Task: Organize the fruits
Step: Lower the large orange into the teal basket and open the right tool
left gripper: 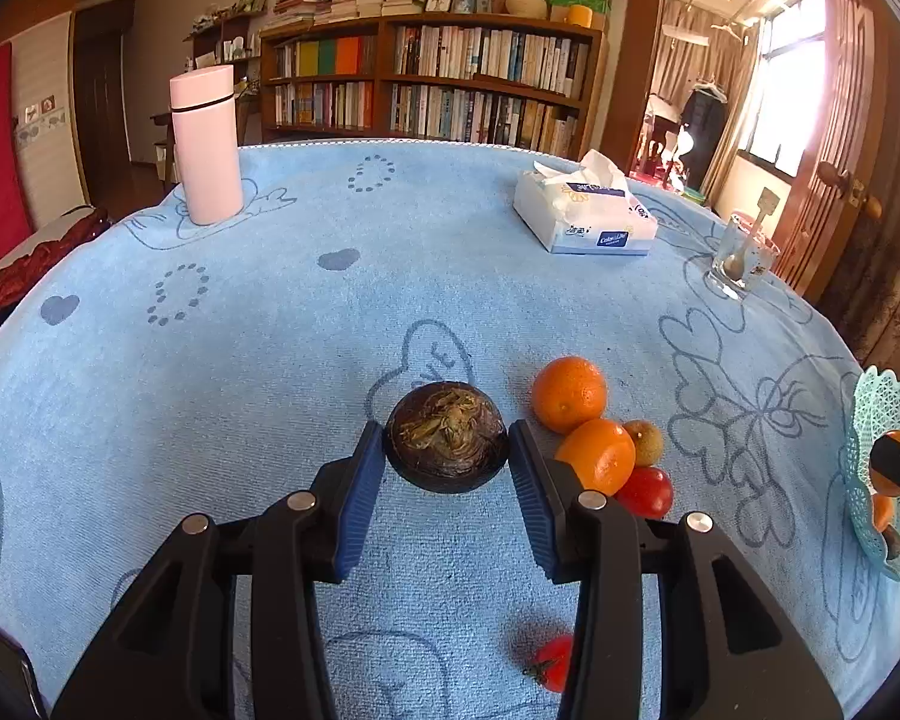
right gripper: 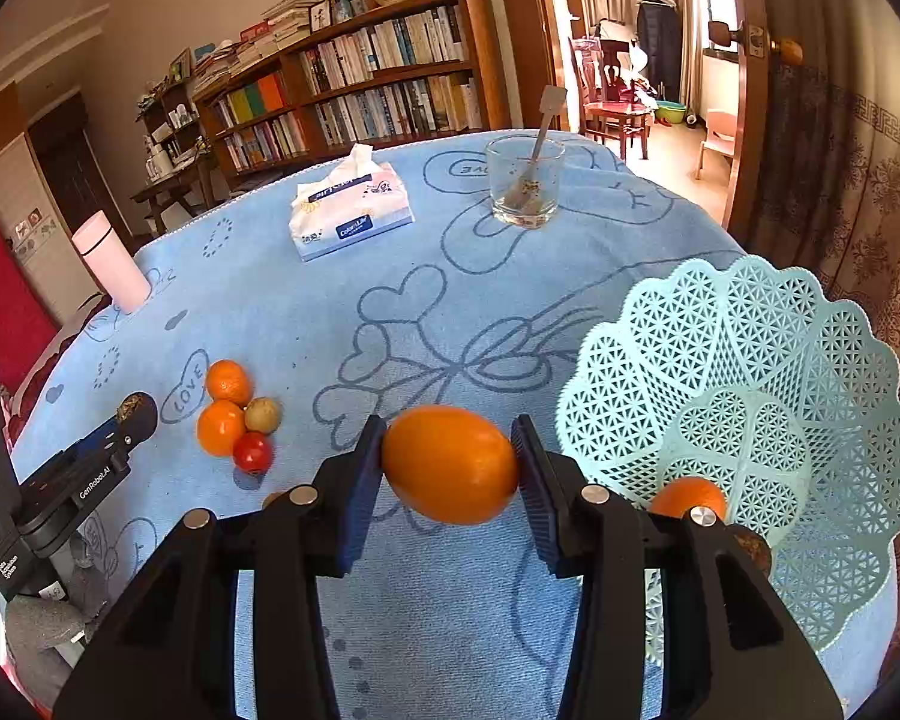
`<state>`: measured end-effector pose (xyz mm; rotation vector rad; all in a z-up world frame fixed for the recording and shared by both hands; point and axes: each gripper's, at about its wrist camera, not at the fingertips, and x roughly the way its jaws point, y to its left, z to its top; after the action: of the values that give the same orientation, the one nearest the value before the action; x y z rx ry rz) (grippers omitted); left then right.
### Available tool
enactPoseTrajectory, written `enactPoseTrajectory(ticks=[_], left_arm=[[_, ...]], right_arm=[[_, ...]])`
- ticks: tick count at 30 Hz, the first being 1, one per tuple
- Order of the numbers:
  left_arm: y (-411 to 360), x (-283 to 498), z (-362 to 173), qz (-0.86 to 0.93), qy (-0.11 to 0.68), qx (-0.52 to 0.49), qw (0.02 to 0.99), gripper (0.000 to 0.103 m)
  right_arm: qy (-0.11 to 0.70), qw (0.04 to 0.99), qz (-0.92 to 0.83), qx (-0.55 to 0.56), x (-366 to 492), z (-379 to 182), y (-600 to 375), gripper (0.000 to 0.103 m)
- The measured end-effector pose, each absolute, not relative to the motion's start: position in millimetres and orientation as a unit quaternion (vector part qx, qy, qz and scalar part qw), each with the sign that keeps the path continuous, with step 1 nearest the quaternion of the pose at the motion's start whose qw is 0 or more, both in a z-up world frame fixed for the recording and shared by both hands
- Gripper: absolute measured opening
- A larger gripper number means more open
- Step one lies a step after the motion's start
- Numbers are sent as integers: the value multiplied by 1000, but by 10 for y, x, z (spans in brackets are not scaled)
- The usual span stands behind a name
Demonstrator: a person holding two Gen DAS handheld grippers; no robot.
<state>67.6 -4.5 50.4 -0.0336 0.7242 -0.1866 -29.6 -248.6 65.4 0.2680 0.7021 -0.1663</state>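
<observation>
My left gripper (left gripper: 447, 457) is shut on a dark brown round fruit (left gripper: 447, 438), low over the blue cloth. Just right of it lie two oranges (left gripper: 569, 393) (left gripper: 597, 456), a small brown fruit (left gripper: 643, 441) and a red tomato (left gripper: 645, 492). Another tomato (left gripper: 552, 663) lies nearer, half hidden by my right finger. My right gripper (right gripper: 450, 468) is shut on an orange (right gripper: 450, 465), held above the cloth just left of the teal lattice basket (right gripper: 744, 360). One orange (right gripper: 687, 498) sits inside the basket.
A tissue box (right gripper: 351, 210), a glass with a spoon (right gripper: 525, 186) and a pink flask (right gripper: 114, 270) stand toward the far side of the blue cloth (right gripper: 450, 300). The basket sits near the table's right edge. A bookshelf (left gripper: 432, 84) stands behind the table.
</observation>
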Motion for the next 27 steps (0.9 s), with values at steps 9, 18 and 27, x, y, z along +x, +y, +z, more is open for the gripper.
enactPoseTrajectory(ticks=[9,18,27], left_arm=[[-121,629,531,-97,348,-7,932,43],[-205,544,587,-97,342,8,934,43],[-388,423,623,-106,344,28,933,43]], right_arm=[[341,912,-160,163,-563,567,-3038,44],[339,899,-199,190,-750,465,-3440,44],[336,888,-219,225,-868,380,-3753,46]])
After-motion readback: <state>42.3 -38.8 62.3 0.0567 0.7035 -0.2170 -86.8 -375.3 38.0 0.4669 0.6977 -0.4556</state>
